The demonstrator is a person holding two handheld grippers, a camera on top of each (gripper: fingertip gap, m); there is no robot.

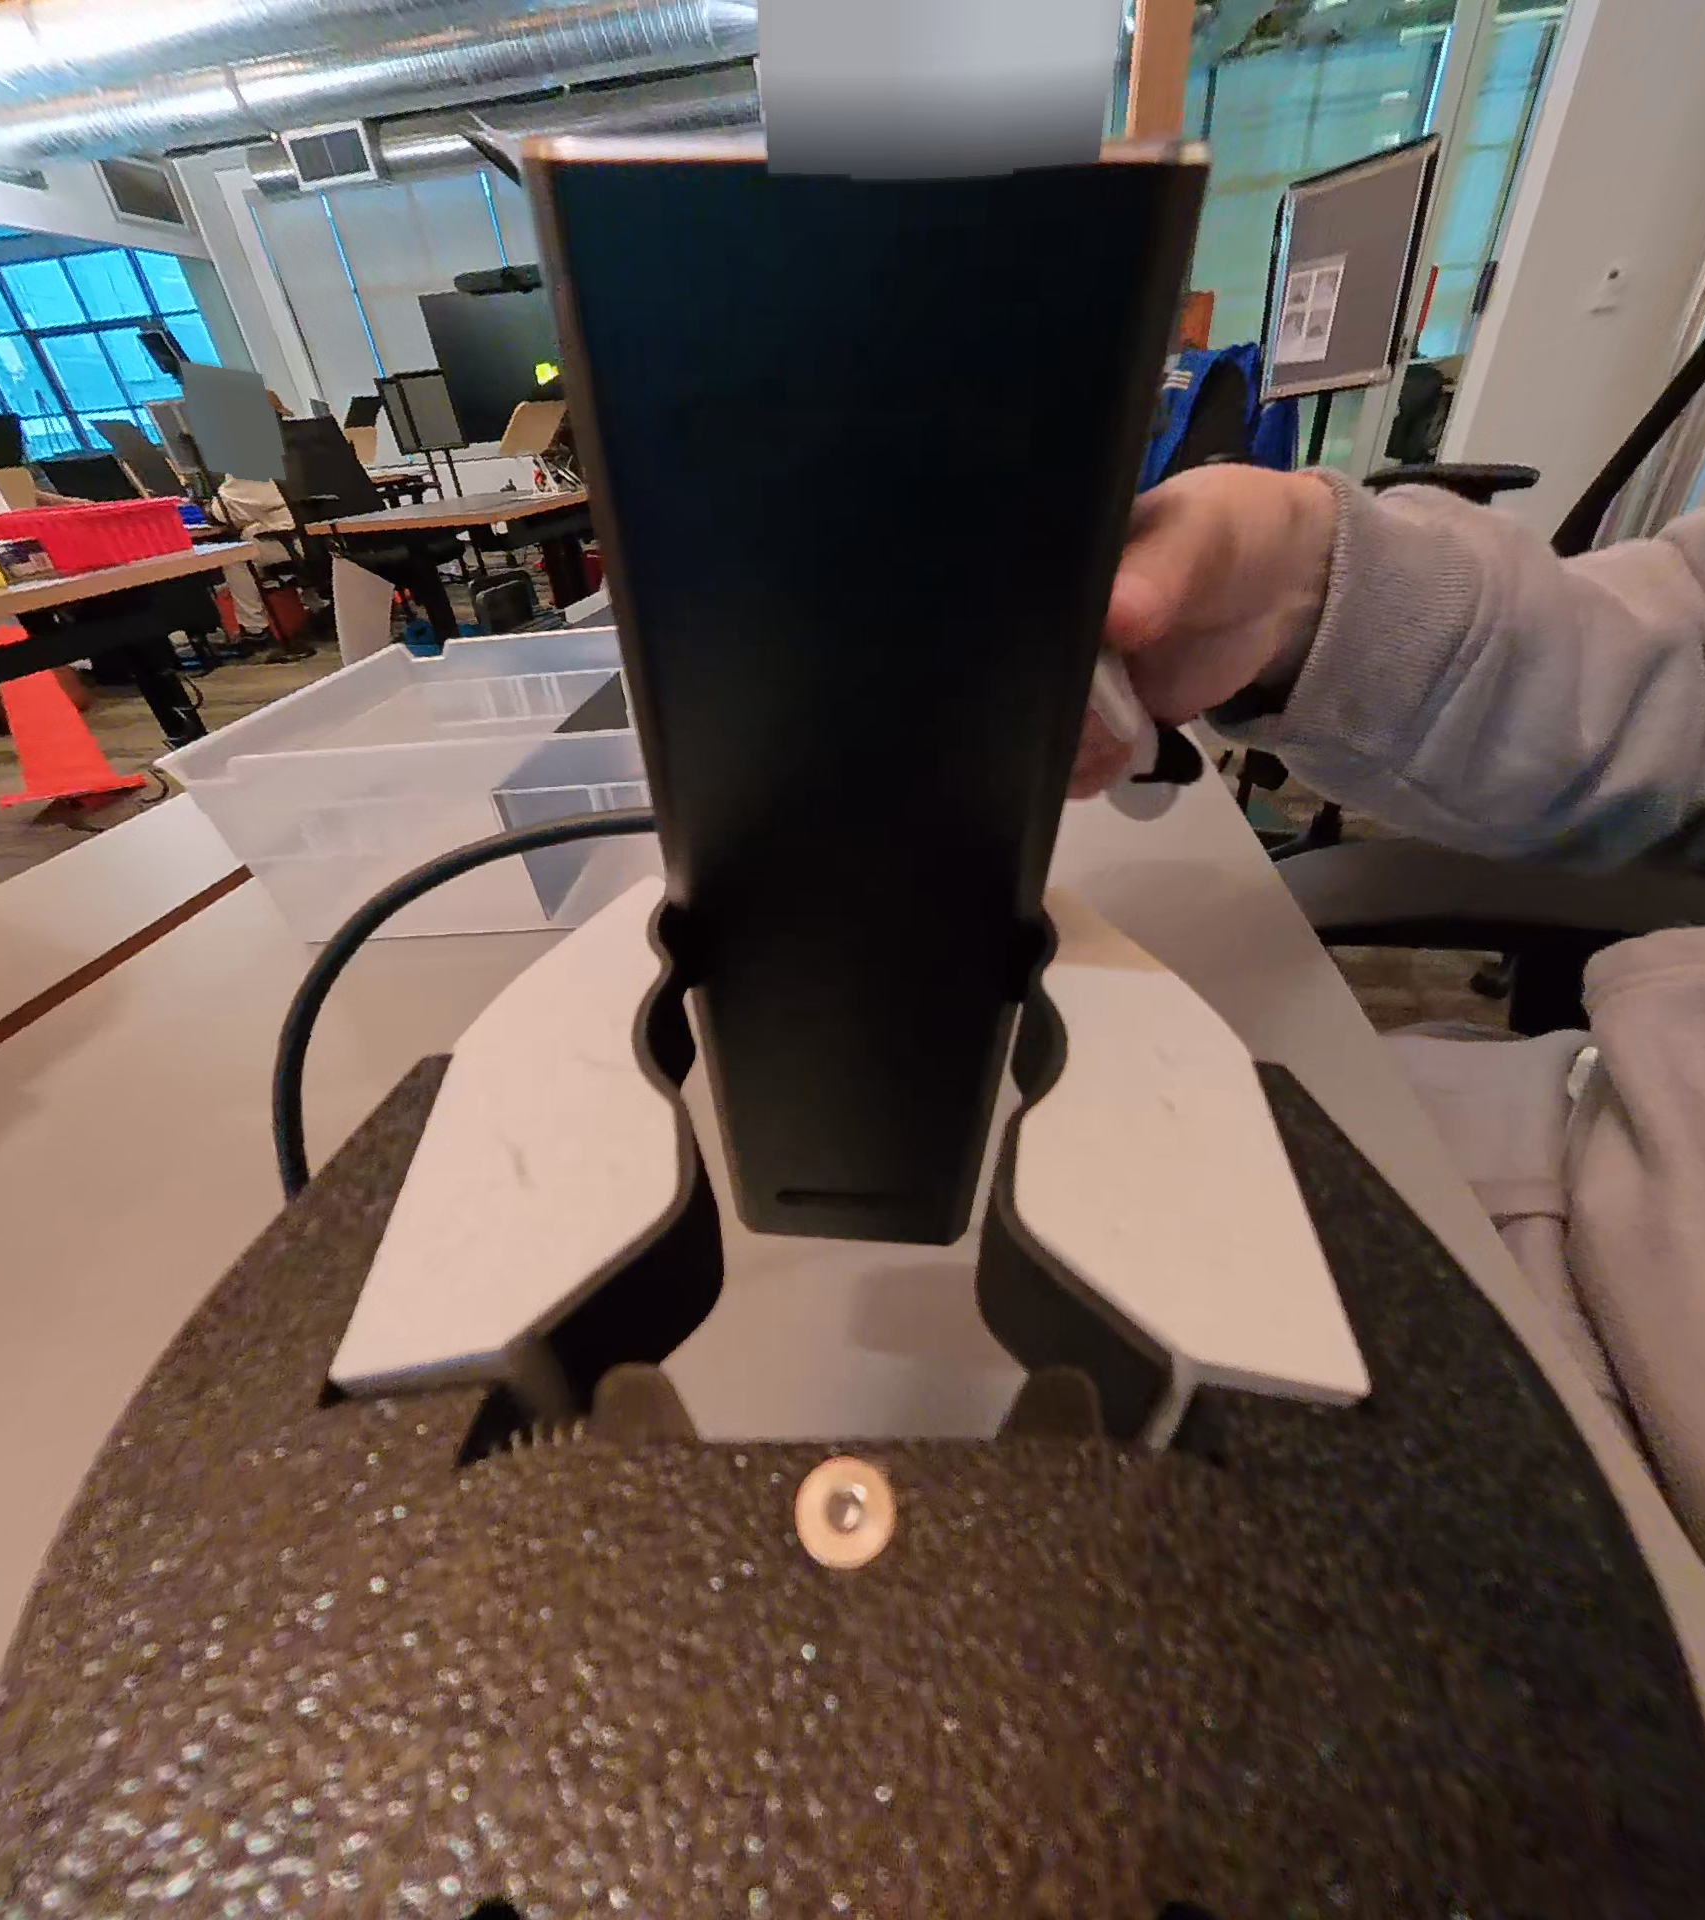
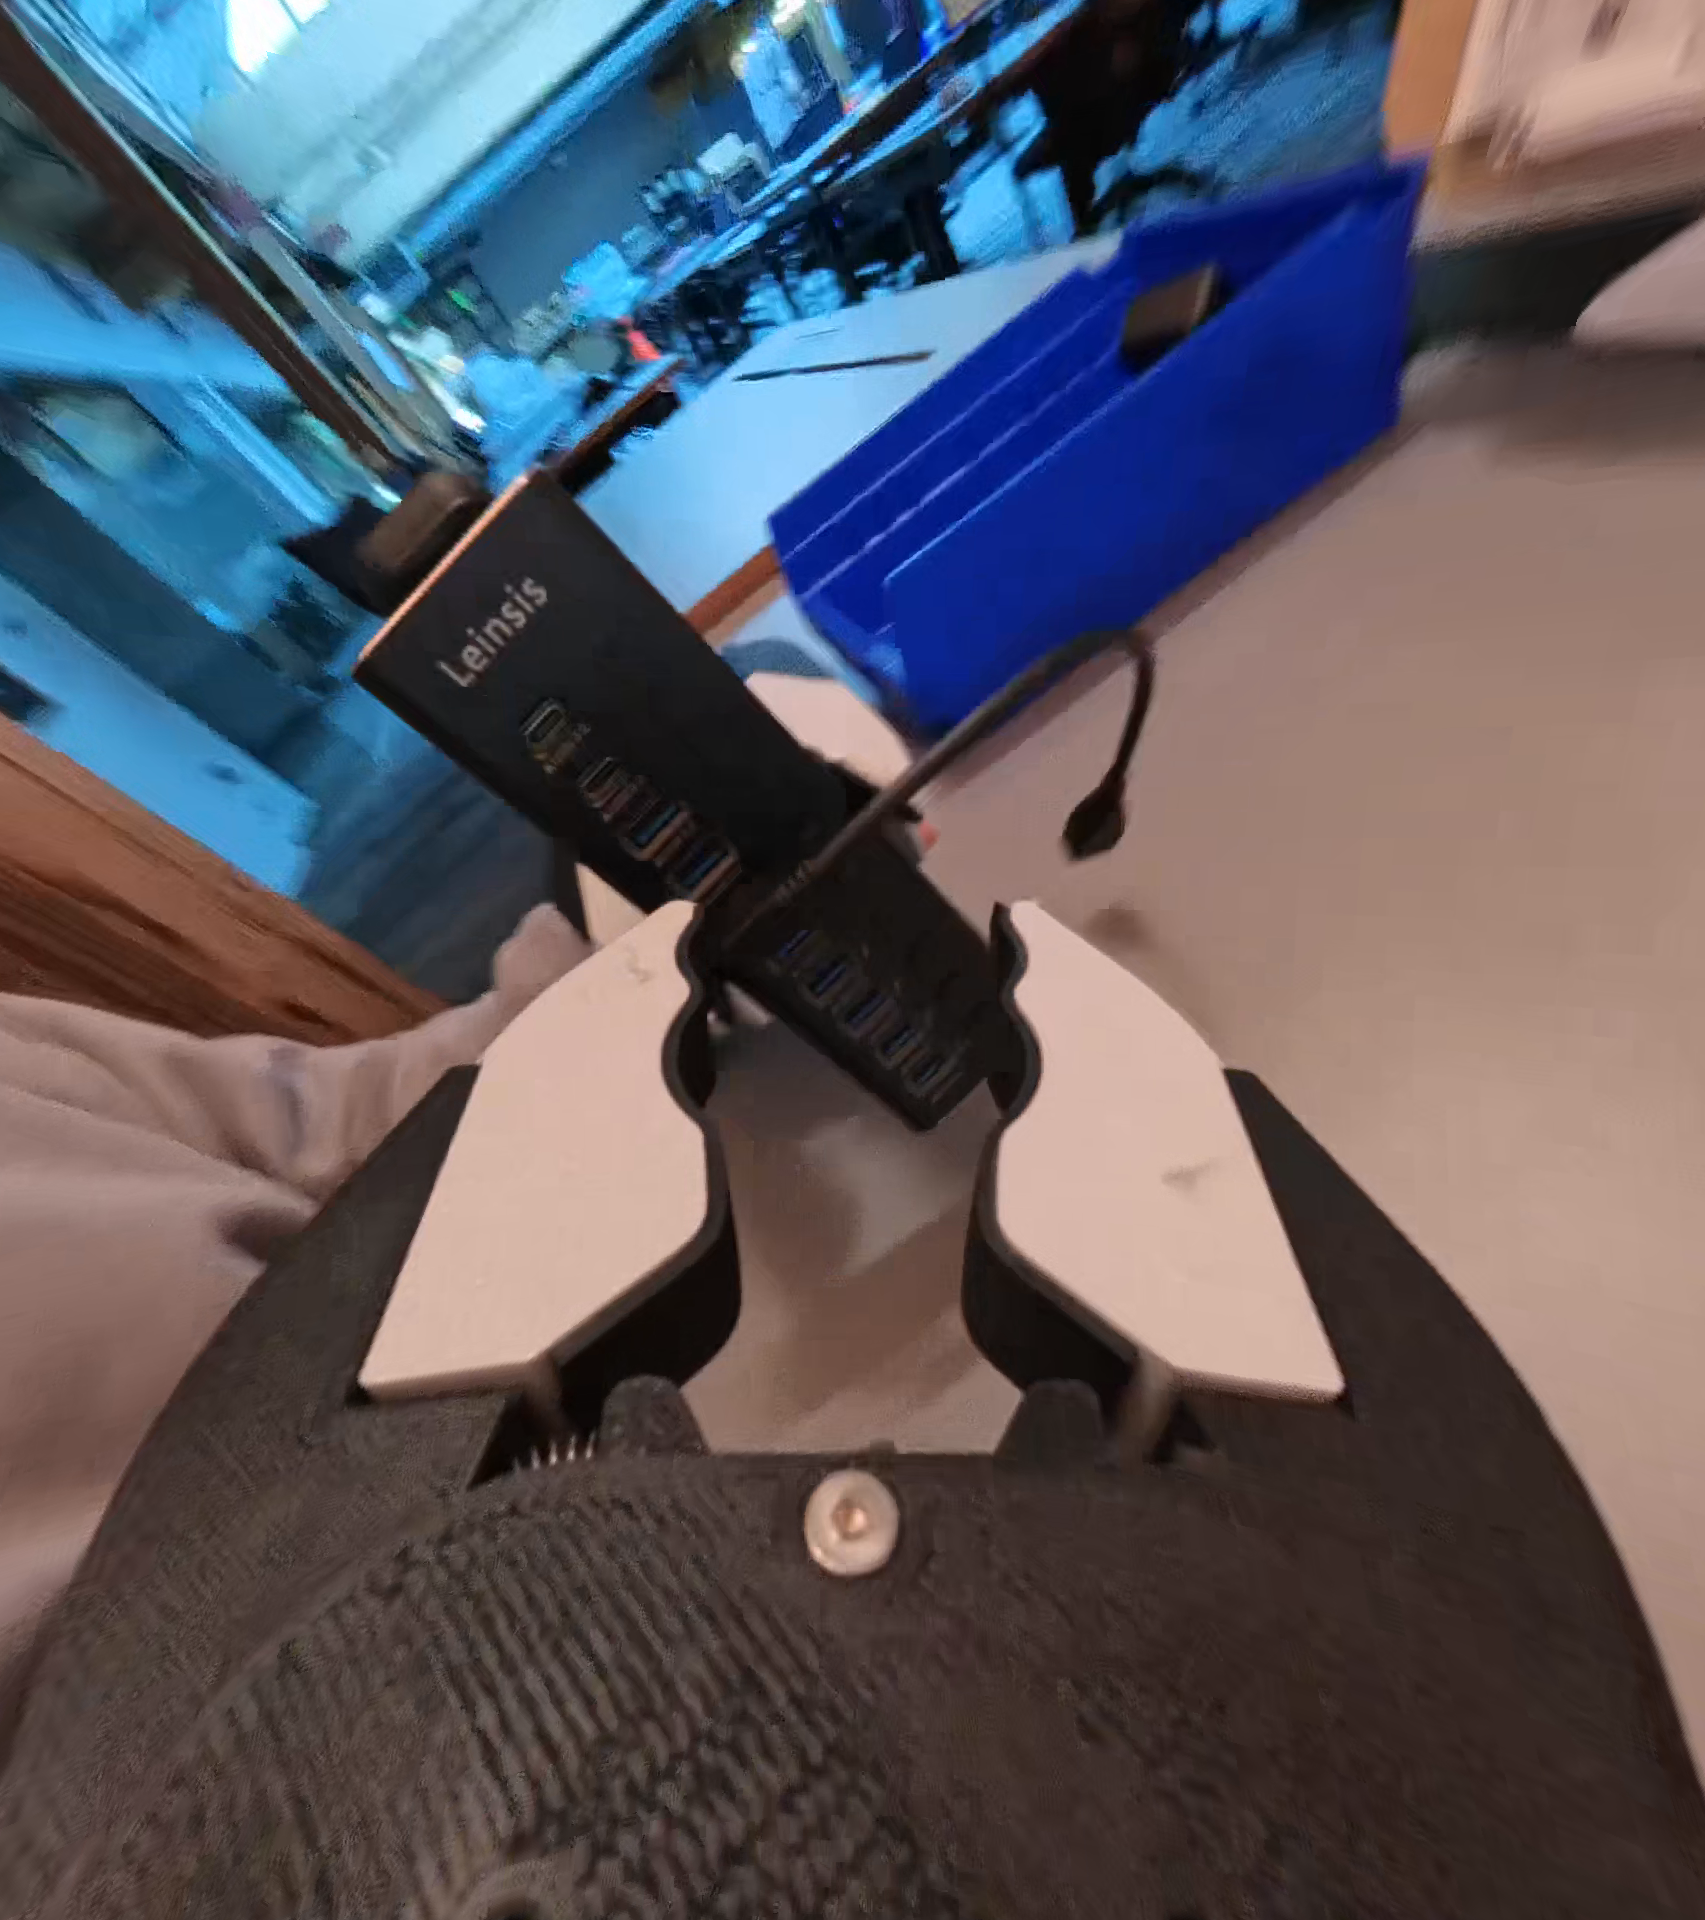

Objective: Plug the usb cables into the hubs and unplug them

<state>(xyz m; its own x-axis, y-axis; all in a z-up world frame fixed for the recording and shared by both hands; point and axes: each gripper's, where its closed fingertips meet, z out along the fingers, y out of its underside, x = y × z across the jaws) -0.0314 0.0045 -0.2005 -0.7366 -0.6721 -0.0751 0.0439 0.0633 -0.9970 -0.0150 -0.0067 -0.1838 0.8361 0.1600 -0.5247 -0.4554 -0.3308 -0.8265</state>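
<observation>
1. The USB hub is a long black slab with thin metallic edges. It is lifted off the table and stands on end; seen from the right wrist, it tilts, showing a row of blue ports along one face.
2. A thin black USB cable arcs from the hub's port face, its free plug dangling above the grey table.

Left claw seemingly clamps the upright black hub.
</observation>
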